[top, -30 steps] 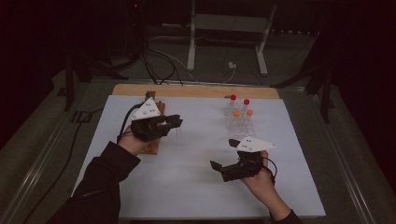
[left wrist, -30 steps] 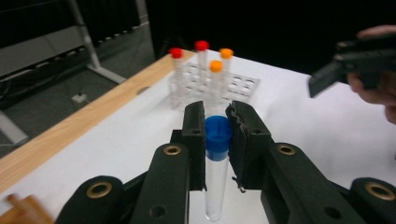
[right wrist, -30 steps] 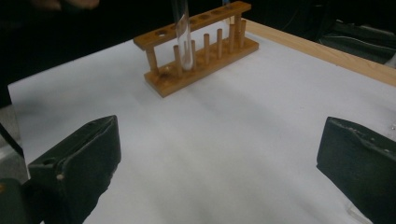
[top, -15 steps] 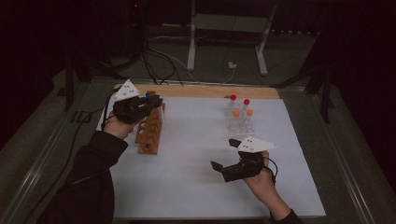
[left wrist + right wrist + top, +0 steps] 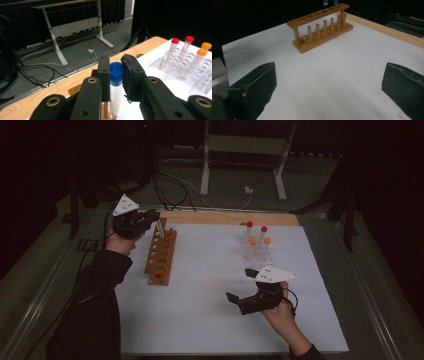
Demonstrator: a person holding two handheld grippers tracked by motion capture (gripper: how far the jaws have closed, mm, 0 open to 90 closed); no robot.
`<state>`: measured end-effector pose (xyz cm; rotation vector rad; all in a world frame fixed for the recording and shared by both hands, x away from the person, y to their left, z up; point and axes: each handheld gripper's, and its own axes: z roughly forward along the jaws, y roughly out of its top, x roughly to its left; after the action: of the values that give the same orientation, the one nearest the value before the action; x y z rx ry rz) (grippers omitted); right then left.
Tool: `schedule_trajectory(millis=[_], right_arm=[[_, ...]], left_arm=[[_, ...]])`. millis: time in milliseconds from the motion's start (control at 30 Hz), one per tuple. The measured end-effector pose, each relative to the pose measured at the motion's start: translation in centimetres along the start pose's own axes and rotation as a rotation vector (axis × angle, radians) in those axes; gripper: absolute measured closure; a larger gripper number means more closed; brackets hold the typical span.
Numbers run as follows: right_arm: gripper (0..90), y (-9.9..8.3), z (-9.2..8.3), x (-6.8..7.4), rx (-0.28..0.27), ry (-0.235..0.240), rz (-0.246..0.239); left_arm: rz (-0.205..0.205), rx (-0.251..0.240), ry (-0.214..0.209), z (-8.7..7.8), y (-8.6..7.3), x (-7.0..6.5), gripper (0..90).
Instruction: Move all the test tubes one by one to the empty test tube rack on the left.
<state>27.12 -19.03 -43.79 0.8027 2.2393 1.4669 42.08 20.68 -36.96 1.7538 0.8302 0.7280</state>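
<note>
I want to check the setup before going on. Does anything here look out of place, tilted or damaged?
Nothing stands out. The wooden rack sits flat on the white sheet, its holes bare. The four capped tubes stand upright in the clear rack. The left claw holds a blue-capped tube upright. No spill or breakage shows.

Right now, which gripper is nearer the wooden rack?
Left. The left gripper hovers over the wooden rack's far end, shut on a blue-capped tube. The right gripper sits open, well off to the rack's right.

clear glossy plastic tube (image 5: 115, 96), matt wooden rack (image 5: 161, 257), smooth white paper sheet (image 5: 210, 310)
</note>
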Motion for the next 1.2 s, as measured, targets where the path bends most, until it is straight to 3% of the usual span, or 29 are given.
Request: schedule_trajectory(millis=[200,500,667,1200], right_arm=[[0.0,0.0,0.1,0.2,0.003,0.001,-0.008],[0.0,-0.1,0.1,0.1,0.003,0.010,-0.007],[0.0,-0.2,0.1,0.0,0.005,0.013,-0.006],[0.0,-0.3,0.0,-0.1,0.006,0.013,-0.005]], left_arm=[[-0.007,0.006,0.040,1.1,-0.2,0.8,78.2],[-0.030,0.019,0.108,2.9,-1.7,1.9,78.2],[-0.063,0.042,0.099,4.0,-3.0,2.0,78.2],[-0.064,0.124,0.107,5.7,-6.2,1.6,78.1]])
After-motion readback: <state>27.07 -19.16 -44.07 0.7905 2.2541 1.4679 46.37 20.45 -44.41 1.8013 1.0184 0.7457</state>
